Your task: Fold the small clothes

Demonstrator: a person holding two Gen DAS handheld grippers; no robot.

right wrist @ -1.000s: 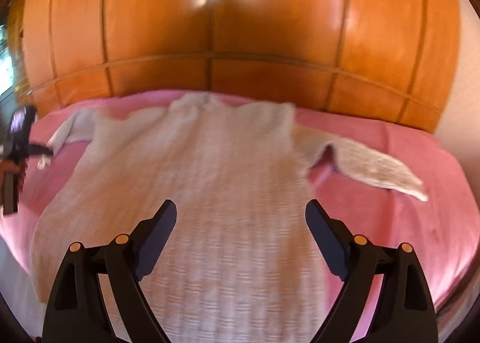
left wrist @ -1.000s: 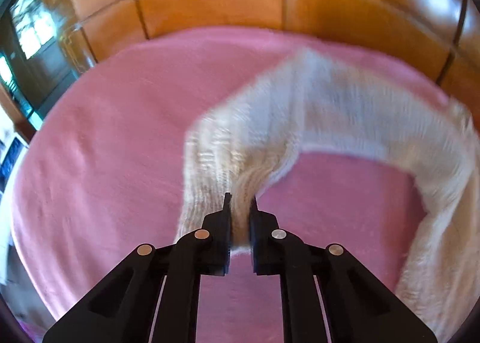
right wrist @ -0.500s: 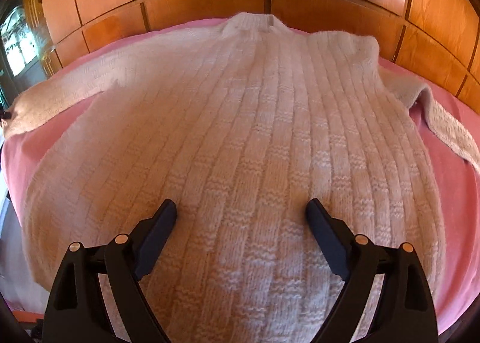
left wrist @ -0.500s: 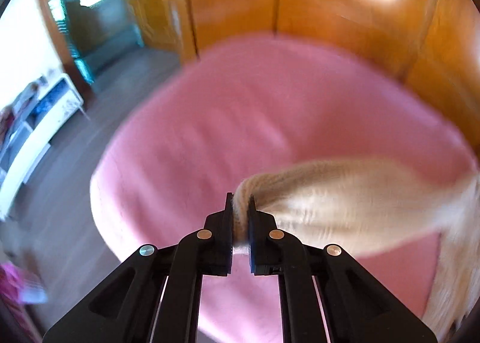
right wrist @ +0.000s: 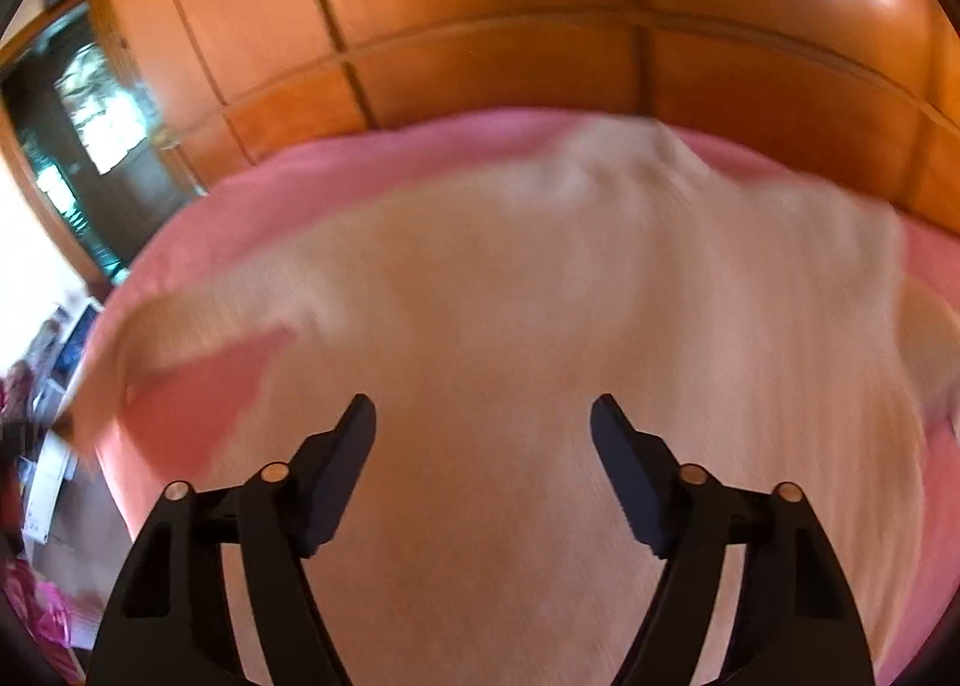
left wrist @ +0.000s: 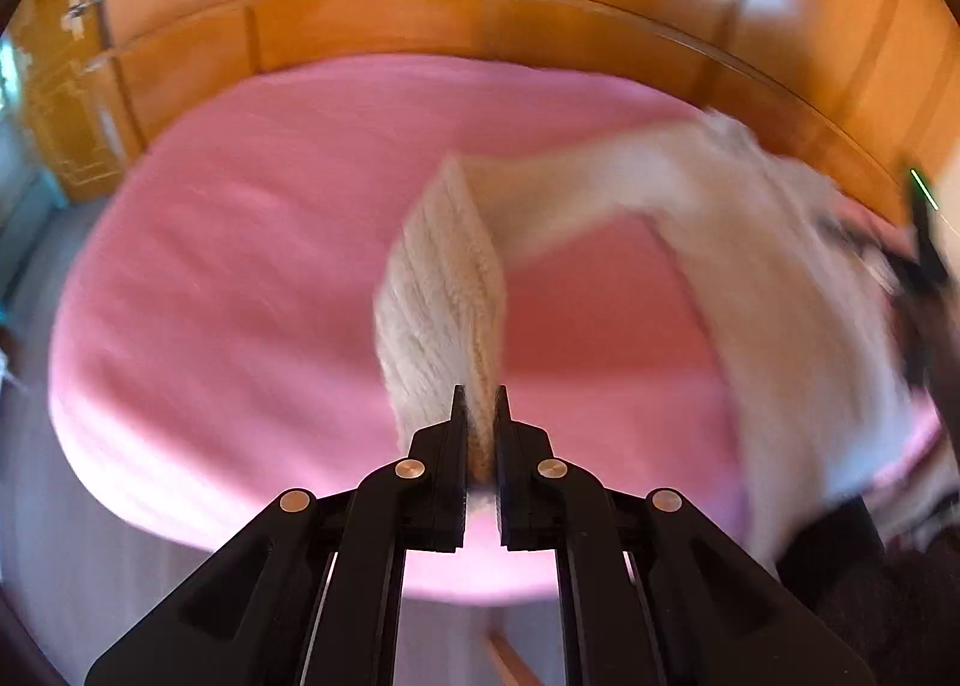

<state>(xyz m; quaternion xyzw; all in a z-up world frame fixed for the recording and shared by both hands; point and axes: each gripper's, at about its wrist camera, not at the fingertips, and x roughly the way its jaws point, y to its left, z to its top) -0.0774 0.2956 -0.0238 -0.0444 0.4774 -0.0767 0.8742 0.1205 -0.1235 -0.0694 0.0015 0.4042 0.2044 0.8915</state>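
A cream knitted sweater (right wrist: 570, 314) lies spread on a pink bed (right wrist: 336, 170). My left gripper (left wrist: 479, 404) is shut on the cuff of its left sleeve (left wrist: 444, 290), lifted above the pink bed (left wrist: 240, 242), with the sleeve trailing right to the sweater's body (left wrist: 792, 290). My right gripper (right wrist: 483, 416) hovers over the sweater's lower body, its jaws closing, with nothing pinched between them. That lifted sleeve (right wrist: 180, 326) shows blurred at the left in the right wrist view. The other gripper's dark shape (left wrist: 918, 260) appears at the right edge of the left wrist view.
Orange wooden wall panels (right wrist: 540, 26) stand right behind the bed. The floor (left wrist: 72, 536) drops away past the bed's left and near edges. Shelves with clutter (right wrist: 48, 398) sit at the far left, and a dark doorway (right wrist: 78, 134) behind them.
The left gripper has swung the held sleeve from hanging sideways to standing up ahead of it. The right gripper has moved lower over the sweater's body and its jaws have narrowed.
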